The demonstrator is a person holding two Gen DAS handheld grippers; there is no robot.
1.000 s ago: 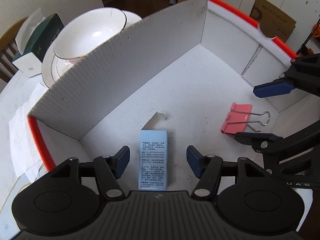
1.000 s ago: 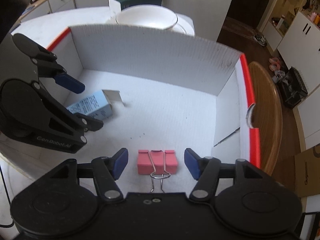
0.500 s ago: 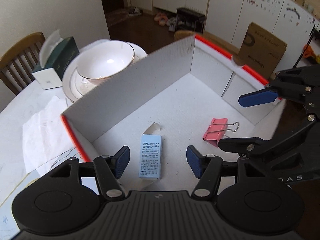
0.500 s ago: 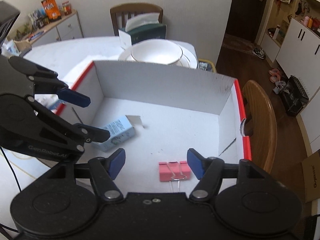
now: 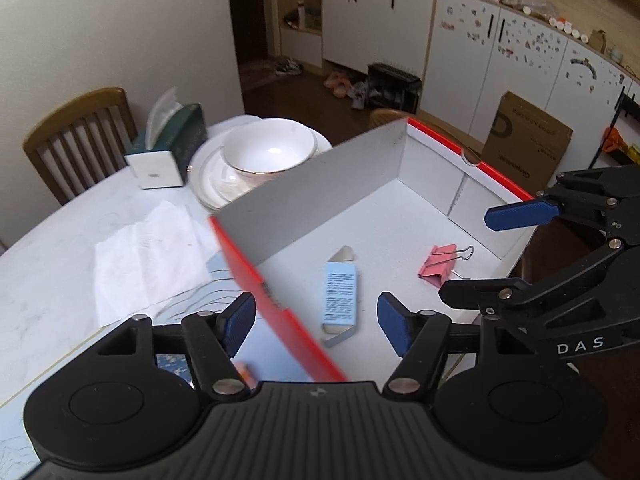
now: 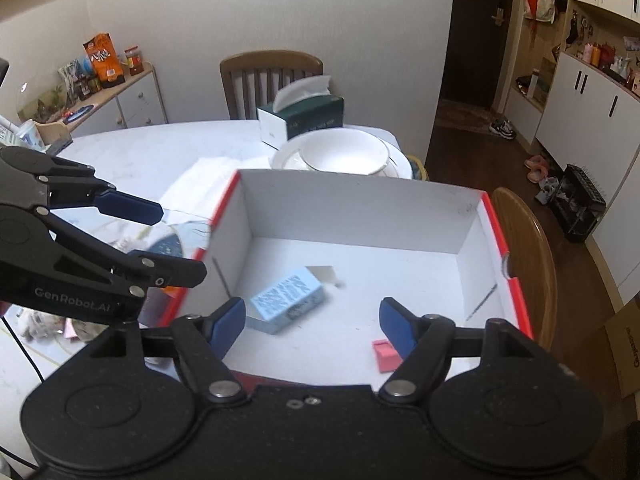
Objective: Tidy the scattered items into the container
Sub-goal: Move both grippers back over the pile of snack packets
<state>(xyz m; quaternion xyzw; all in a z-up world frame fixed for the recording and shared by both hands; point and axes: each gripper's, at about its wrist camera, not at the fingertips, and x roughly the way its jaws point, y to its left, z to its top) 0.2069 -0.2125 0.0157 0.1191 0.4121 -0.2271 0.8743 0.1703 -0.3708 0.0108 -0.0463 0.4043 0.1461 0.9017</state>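
Observation:
A white cardboard box with a red rim [image 5: 256,276] [image 6: 500,232] stands on the white table. Inside lie a small light-blue carton [image 5: 340,294] [image 6: 286,300] and a pink binder clip [image 5: 438,266] [image 6: 386,356]. My left gripper [image 5: 312,322] is open and empty, raised above the box's near-left wall. My right gripper [image 6: 312,326] is open and empty, above the box's near edge; it also shows in the left wrist view [image 5: 500,256]. The left gripper shows in the right wrist view [image 6: 176,244], left of the box.
A white bowl on plates [image 5: 268,156] [image 6: 344,156] and a green tissue box [image 5: 168,148] [image 6: 300,118] stand behind the box. White paper [image 5: 144,252] lies left of it. Small orange and pink items [image 6: 68,328] lie by the box's left side. Wooden chairs [image 6: 528,256] surround the table.
Both grippers have risen and pulled back out of the box, still open. The left one has shifted left over the wall. The carton and clip stay on the box floor.

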